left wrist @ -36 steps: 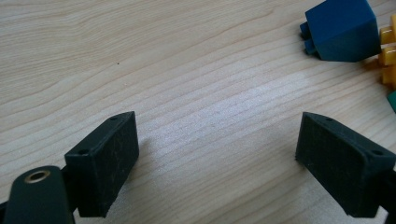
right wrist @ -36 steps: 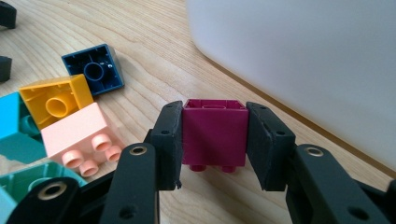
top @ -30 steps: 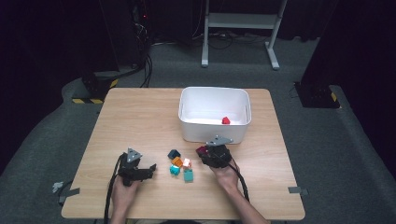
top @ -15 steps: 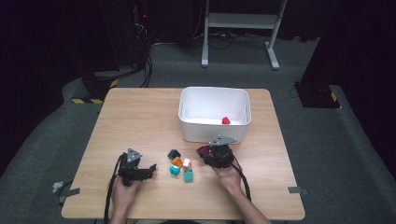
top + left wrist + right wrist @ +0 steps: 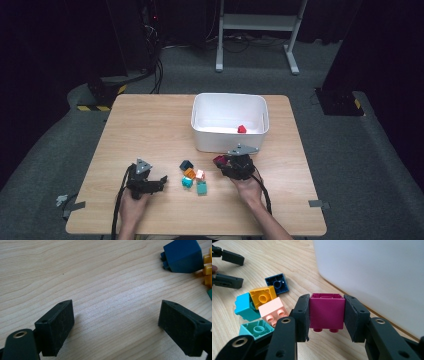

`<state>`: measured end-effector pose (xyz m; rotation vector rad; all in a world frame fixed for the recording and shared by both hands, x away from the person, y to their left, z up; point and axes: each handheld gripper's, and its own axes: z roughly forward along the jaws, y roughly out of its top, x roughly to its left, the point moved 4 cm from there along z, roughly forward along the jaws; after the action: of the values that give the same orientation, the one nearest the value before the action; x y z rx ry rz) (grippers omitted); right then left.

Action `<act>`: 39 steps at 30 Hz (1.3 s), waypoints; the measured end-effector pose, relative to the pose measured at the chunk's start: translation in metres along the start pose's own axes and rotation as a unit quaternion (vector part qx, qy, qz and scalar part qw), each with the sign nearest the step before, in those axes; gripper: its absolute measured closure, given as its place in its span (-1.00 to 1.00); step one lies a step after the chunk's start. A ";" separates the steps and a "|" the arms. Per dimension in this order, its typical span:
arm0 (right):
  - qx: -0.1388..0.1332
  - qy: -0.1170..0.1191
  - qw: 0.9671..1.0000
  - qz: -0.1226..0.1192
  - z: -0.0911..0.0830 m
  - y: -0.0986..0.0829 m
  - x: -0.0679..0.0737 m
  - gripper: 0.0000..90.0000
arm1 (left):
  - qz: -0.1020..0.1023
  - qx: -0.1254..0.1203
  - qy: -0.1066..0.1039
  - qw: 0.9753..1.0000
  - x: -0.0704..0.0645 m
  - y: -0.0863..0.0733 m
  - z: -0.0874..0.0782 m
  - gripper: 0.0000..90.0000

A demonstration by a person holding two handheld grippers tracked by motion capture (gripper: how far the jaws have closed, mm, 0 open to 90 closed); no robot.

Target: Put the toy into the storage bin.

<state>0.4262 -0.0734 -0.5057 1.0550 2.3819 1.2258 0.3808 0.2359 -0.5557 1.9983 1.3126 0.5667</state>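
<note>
Clamping a magenta brick (image 5: 326, 310) between both pads, studs pointing down, right gripper (image 5: 226, 163) sits just in front of the white bin (image 5: 202, 131). Resting wide open on bare table (image 5: 100, 270) farther left, left gripper (image 5: 159, 180) holds nothing. Lying loose between the 2: teal (image 5: 257, 330), pink (image 5: 273, 311), cyan (image 5: 243, 308), orange (image 5: 263, 296) and navy (image 5: 277, 283) bricks, bunched close together. Sitting inside the bin beyond, near its right wall: 1 red brick (image 5: 242, 129).
</note>
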 end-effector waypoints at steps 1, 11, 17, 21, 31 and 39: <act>-0.002 0.000 1.000 -0.002 -0.001 0.001 0.000 0.30 | 0.000 0.000 0.000 1.000 0.000 0.000 0.000 -0.71; -0.001 -0.003 1.000 -0.006 -0.010 0.001 -0.003 0.30 | 0.001 0.000 0.000 1.000 0.000 0.000 0.000 -0.71; -0.001 -0.008 1.000 -0.006 -0.013 0.001 -0.005 0.30 | 0.000 0.000 0.000 1.000 0.000 0.000 0.000 -0.71; -0.002 -0.009 1.000 -0.007 -0.013 0.001 -0.006 0.30 | 0.000 0.000 0.000 1.000 0.000 0.000 0.000 -0.71; -0.009 -0.005 1.000 -0.009 -0.020 0.004 -0.006 0.30 | 0.000 0.000 0.000 1.000 0.000 0.000 0.000 -0.71; -0.016 -0.001 1.000 -0.013 -0.028 0.011 -0.006 0.30 | 0.000 0.000 0.000 1.000 0.000 0.000 0.000 -0.71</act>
<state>0.4212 -0.0905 -0.4811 1.0132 2.3580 1.2494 0.3808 0.2359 -0.5557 1.9980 1.3125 0.5667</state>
